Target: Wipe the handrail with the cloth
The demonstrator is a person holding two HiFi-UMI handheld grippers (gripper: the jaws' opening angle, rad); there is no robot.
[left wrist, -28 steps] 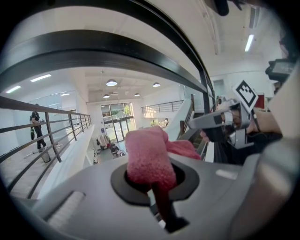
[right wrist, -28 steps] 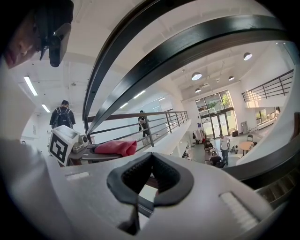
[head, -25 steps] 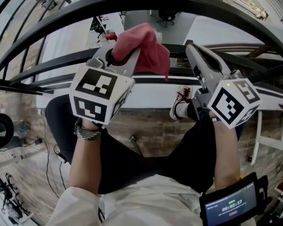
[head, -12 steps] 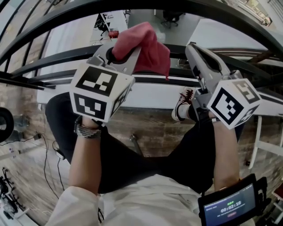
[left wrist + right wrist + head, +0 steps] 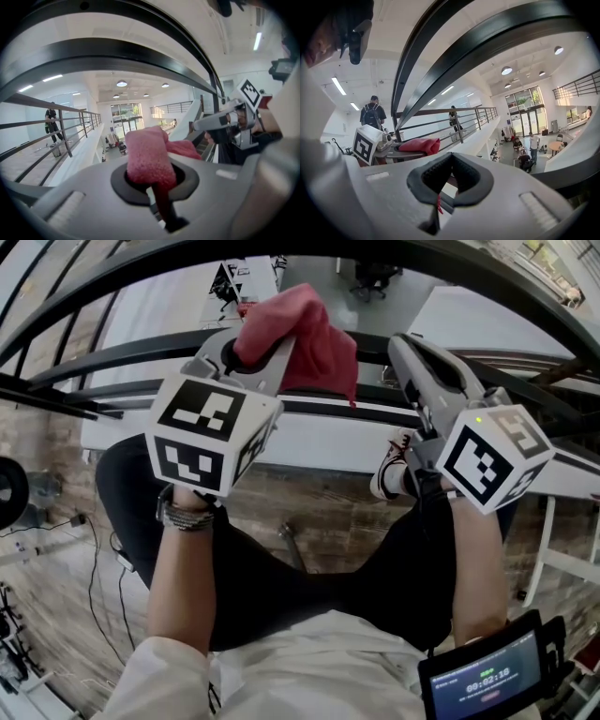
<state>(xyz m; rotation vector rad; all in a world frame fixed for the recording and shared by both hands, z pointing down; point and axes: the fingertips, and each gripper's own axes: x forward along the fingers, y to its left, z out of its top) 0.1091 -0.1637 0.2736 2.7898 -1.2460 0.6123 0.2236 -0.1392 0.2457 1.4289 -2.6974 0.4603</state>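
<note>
A pink-red cloth is bunched between the jaws of my left gripper, which is shut on it just below the black handrail. In the left gripper view the cloth bulges out of the shut left gripper, and the handrail arcs overhead. My right gripper sits beside it to the right, shut, with only a short red thread caught between its pads. From the right gripper view the right gripper stays apart from the cloth, under the handrail.
Lower black rails run under the top rail, with an open atrium beyond. The person's legs and a shoe stand on a wood floor. A timer screen is at lower right. People walk along a far balcony.
Both grippers have edged slightly up in the view toward the handrail. The left one keeps its hold on the cloth and the right one stays shut.
</note>
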